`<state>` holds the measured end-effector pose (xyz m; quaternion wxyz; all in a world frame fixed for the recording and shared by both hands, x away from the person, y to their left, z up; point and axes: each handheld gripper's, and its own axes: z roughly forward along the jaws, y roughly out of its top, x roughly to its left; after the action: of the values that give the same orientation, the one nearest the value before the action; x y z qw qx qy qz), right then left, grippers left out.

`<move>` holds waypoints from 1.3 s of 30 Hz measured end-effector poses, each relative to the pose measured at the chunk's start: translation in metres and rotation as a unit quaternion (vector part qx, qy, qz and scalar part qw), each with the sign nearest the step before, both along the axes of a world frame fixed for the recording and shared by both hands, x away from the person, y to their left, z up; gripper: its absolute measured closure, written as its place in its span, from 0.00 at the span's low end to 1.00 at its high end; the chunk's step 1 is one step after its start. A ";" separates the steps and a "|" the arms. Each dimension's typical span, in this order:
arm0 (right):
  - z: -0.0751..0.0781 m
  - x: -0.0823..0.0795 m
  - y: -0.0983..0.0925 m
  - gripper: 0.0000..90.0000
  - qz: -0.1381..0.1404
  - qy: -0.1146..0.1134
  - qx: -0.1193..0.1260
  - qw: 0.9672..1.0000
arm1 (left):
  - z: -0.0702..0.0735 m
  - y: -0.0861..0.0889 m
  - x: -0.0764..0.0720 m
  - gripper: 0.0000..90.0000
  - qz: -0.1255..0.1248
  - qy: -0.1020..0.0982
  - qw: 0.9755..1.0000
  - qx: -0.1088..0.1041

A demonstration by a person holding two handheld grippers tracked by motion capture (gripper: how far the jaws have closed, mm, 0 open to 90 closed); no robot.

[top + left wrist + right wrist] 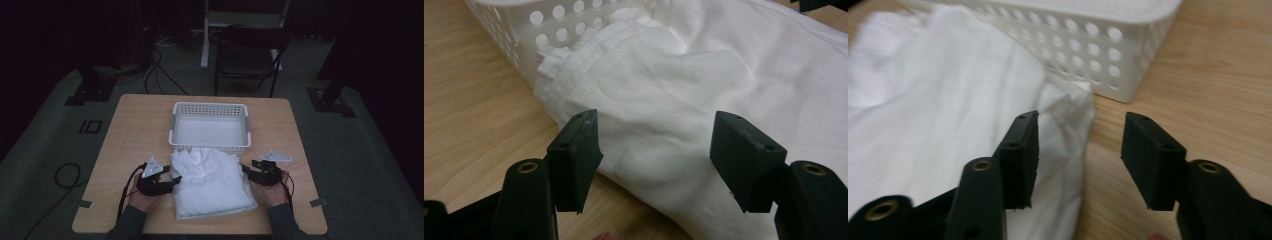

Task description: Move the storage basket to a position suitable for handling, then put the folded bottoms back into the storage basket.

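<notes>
**Both grippers spread at the edges of the folded white cloth**

Left gripper: jaws stand apart, nothing pinched. In the left gripper view its own gripper has the white cloth lying straight ahead and beneath the gap; the pads do not press on the fabric. A hemmed edge of the cloth runs off ahead and to the left of the jaws, up to the wall of the white basket.

Right gripper: jaws likewise spread, gripping nothing. In the right gripper view the gripper sits over the cloth's side edge: the white cloth lies under and beyond its left jaw, and bare table lies under its right jaw. The basket stands just ahead, its perforated wall touching or nearly touching the cloth's far corner; which, I cannot tell.

From the high view, the cloth lies between the two grippers, each at one of its sides. The basket stands just beyond the cloth. A grey three-cornered plate lies on the table, just beyond the right gripper.
</notes>
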<state>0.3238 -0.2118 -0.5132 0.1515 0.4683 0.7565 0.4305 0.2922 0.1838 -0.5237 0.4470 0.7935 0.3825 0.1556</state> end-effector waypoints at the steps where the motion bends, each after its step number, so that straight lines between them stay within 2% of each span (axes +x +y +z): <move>1: 0.001 -0.001 0.000 0.55 0.006 -0.001 0.002 1.000 | 0.000 0.001 -0.001 0.40 0.004 0.001 1.000 -0.001; 4: 0.000 -0.006 0.004 0.54 0.021 0.004 -0.002 1.000 | -0.001 0.003 -0.004 0.40 0.015 0.002 1.000 -0.006; 7: -0.003 -0.008 0.009 0.48 0.025 0.012 -0.008 1.000 | -0.001 0.005 -0.005 0.40 0.025 0.004 1.000 -0.011; 12: 0.001 -0.012 0.014 0.43 0.023 0.004 -0.009 1.000 | -0.001 0.003 -0.007 0.38 0.037 0.006 0.999 -0.015; 15: 0.003 -0.015 0.015 0.40 0.024 -0.001 -0.009 1.000 | -0.002 0.000 -0.007 0.36 0.040 0.006 0.999 -0.010; 22: 0.000 -0.017 0.019 0.31 0.025 0.004 -0.007 1.000 | -0.003 -0.009 -0.008 0.30 0.050 0.009 0.999 0.001; 25: -0.002 -0.017 0.020 0.27 0.027 0.005 -0.013 1.000 | -0.003 -0.014 -0.009 0.21 0.058 0.009 0.998 0.010; 28: -0.006 -0.017 0.021 0.23 0.024 0.009 -0.021 0.999 | -0.006 -0.019 -0.008 0.18 0.057 0.017 0.998 0.018; 32: -0.011 -0.015 0.022 0.22 0.017 0.018 -0.033 0.999 | -0.011 -0.024 -0.007 0.17 0.055 0.027 0.998 0.021; 34: -0.013 -0.014 0.023 0.22 0.020 0.026 -0.028 0.999 | -0.013 -0.026 -0.005 0.16 0.057 0.031 0.998 0.023; 39: -0.016 -0.012 0.028 0.20 0.024 0.029 -0.026 0.999 | -0.016 -0.027 -0.003 0.13 0.064 0.036 0.997 0.027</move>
<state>0.3118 -0.1834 -0.5293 0.1308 0.4586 0.7824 0.4006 0.2888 0.1564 -0.5398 0.4005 0.7845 0.4435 0.1659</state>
